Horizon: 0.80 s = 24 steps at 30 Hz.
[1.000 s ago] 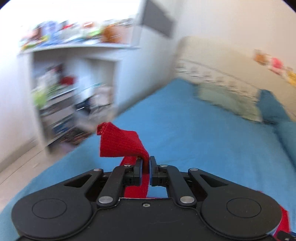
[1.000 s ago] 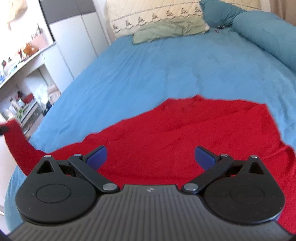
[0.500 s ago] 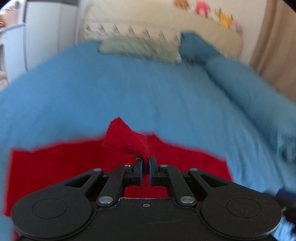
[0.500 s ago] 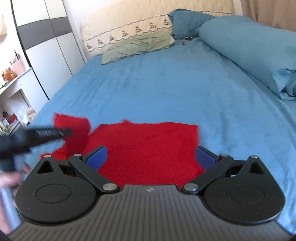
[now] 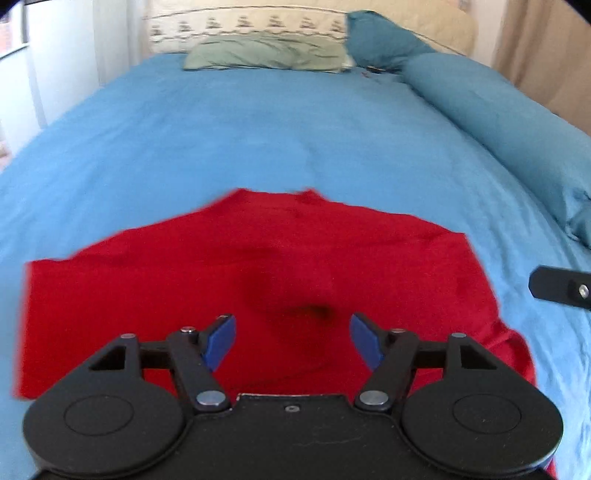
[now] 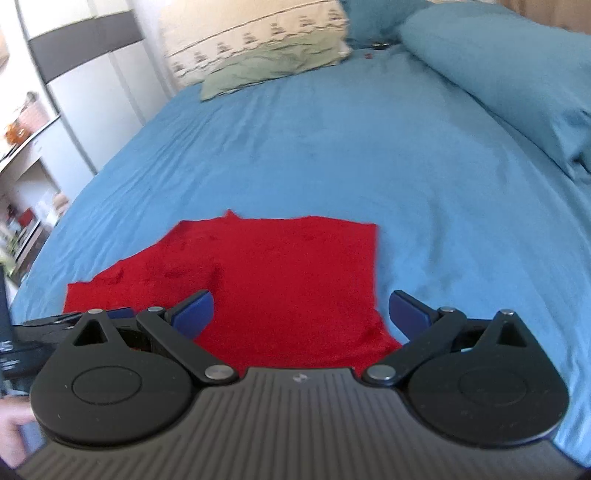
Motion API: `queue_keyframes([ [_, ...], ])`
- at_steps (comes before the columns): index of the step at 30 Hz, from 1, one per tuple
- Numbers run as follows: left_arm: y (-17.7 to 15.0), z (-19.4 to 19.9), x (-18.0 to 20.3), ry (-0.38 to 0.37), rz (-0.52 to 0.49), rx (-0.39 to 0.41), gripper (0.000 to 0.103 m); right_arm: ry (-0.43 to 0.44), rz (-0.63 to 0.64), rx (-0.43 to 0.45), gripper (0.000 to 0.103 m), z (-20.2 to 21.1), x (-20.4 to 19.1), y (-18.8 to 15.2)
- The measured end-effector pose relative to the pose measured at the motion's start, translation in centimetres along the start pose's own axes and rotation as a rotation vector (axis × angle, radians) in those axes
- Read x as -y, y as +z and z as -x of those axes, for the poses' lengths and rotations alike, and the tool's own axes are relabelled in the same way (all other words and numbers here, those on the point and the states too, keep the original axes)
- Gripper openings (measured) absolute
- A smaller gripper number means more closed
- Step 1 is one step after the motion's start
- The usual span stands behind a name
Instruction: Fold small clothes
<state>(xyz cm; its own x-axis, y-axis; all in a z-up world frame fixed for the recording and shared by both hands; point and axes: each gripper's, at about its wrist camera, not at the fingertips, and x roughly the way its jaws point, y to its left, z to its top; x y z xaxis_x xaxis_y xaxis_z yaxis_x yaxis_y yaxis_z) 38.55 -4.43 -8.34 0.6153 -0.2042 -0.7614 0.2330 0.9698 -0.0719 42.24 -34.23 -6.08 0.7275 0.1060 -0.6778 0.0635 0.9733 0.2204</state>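
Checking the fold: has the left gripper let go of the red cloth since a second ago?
Yes. The left gripper has opened; the red cloth now lies flat on the bed.

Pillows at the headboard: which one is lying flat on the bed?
The pale green pillow, flat on the blue bedsheet. The cream patterned one stands against the headboard; the teal one is propped up beside it.

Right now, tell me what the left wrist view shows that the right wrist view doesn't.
Left wrist only: the beige curtain and the right gripper's black tip at the frame edge. Right wrist only: the wardrobe, cluttered shelves and a hand. Both: the red garment flat on the blue bedsheet, the green pillow, and open jaws holding nothing.
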Motion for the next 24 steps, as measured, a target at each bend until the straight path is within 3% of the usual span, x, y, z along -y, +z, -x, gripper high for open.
queue_keyframes([
  [3,-0.5,1.8,-3.9,0.08,0.018,0.007,0.076,0.032,0.165,-0.092,0.103,-2.5,-4.6,1.2],
  [7,-2.0,2.5,-8.9,0.175,0.032,-0.005,0.076,0.059,0.38,-0.127,0.101,-6.9,-10.6,1.0],
  [8,-2.4,2.3,-9.8,0.19,0.039,-0.014,0.076,0.061,0.429,-0.145,0.096,-8.4,-12.0,0.7],
  [10,-3.2,2.1,-11.7,0.216,0.05,-0.028,0.076,0.054,0.483,-0.18,0.072,-11.1,-14.1,0.0],
  [12,-3.7,1.7,-12.8,0.234,0.059,-0.038,0.076,0.021,0.506,-0.19,0.066,-13.4,-15.4,-0.6],
  [15,-4.4,1.5,-13.6,0.238,0.092,-0.049,0.076,-0.034,0.482,-0.16,0.032,-14.5,-15.3,-0.3],
  [16,-4.5,1.6,-13.8,0.237,0.106,-0.056,0.076,-0.042,0.46,-0.147,0.029,-14.1,-15.0,-0.4],
  [21,-4.7,2.2,-14.0,0.216,0.128,-0.058,0.076,-0.084,0.281,-0.036,0.026,-10.0,-11.2,0.7],
  [24,-4.7,1.9,-14.1,0.21,0.116,-0.062,0.076,-0.099,0.169,-0.03,0.026,-8.8,-8.2,0.3],
])
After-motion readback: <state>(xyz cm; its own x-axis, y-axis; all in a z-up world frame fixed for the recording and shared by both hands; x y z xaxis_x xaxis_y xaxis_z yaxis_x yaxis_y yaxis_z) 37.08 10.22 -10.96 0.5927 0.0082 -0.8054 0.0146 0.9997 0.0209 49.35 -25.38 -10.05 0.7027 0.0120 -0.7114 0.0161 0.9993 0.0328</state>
